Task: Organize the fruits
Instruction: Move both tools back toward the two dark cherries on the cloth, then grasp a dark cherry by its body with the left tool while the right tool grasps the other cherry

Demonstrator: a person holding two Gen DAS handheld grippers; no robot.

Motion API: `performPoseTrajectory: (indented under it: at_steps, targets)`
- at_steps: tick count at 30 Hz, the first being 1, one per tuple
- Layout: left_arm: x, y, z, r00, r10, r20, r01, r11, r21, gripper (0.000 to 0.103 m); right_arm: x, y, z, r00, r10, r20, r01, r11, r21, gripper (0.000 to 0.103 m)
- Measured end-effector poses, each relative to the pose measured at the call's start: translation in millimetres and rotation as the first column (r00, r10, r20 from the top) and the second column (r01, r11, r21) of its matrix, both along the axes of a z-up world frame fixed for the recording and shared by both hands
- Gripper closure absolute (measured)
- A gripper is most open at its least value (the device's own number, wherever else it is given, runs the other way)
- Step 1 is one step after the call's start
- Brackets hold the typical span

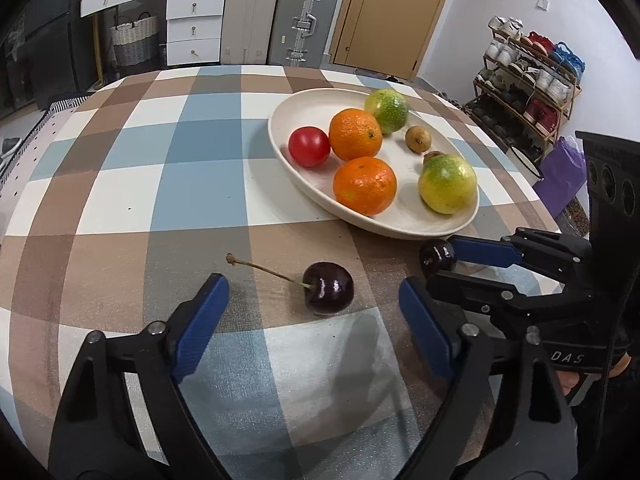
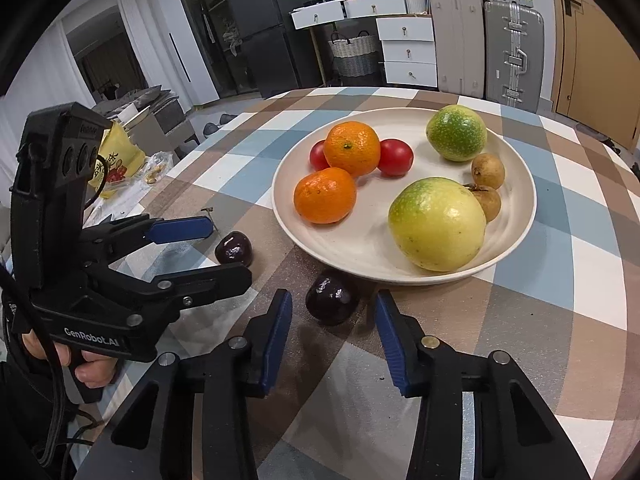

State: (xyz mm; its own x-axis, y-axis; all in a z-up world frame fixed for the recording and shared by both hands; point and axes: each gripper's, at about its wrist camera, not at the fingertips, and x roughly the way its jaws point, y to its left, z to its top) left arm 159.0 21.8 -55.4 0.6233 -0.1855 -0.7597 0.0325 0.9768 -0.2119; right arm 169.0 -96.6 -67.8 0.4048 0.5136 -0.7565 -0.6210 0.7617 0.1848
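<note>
Two dark cherries sit on the checked tablecloth (image 1: 120,168), both w/ grippers on them. Left gripper (image 1: 314,304) has jaws apart around the stemmed cherry (image 1: 329,288), pads not touching. Right gripper (image 2: 333,320) also apart, its cherry (image 2: 332,300) just ahead of the tips, right by the plate (image 2: 524,208) rim. Plate holds 2 oranges, tomatoes, 2 green-yellow fruits, small brown ones. Room behind: white drawers (image 2: 408,50), suitcases (image 1: 304,20), door (image 1: 396,8), shoe rack (image 1: 528,80) on one side. Snack bags (image 2: 116,160) clutter the table's far-left edge in the right view.
</note>
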Motion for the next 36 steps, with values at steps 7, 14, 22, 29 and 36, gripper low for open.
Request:
performPoseTrajectory:
  at_steps: [7, 14, 22, 29, 36]
  targets:
    - [-1.7, -9.3, 2.1, 0.999, -0.044, 0.005, 0.044, 0.999, 0.017, 0.052, 0.2, 0.7, 0.1, 1.000, 0.001, -0.001, -0.001, 1.000, 0.000, 0.065]
    - [-1.3, -5.3, 1.5, 0.999, -0.051, 0.004, 0.051, 0.999, -0.017, 0.080, -0.3, 0.3, 0.0, 1.000, 0.002, -0.001, -0.002, 1.000, -0.001, 0.065]
    - [-3.8, -2.6, 5.0, 0.999, -0.040, 0.031, 0.040, 0.999, -0.015, 0.080, -0.5, -0.2, 0.1, 1.000, 0.003, -0.001, -0.003, 1.000, 0.001, 0.065]
    - [-5.1, -2.4, 6.3, 0.999, -0.039, 0.031, 0.040, 0.999, -0.010, 0.080, -2.0, -0.8, -0.1, 1.000, 0.011, -0.001, -0.011, 1.000, 0.002, 0.076]
    - [-5.6, -1.8, 7.7, 0.999, -0.032, 0.031, 0.033, 0.999, -0.012, 0.080, -5.9, 0.4, 1.8, 1.000, 0.028, 0.014, -0.028, 1.000, -0.003, 0.076]
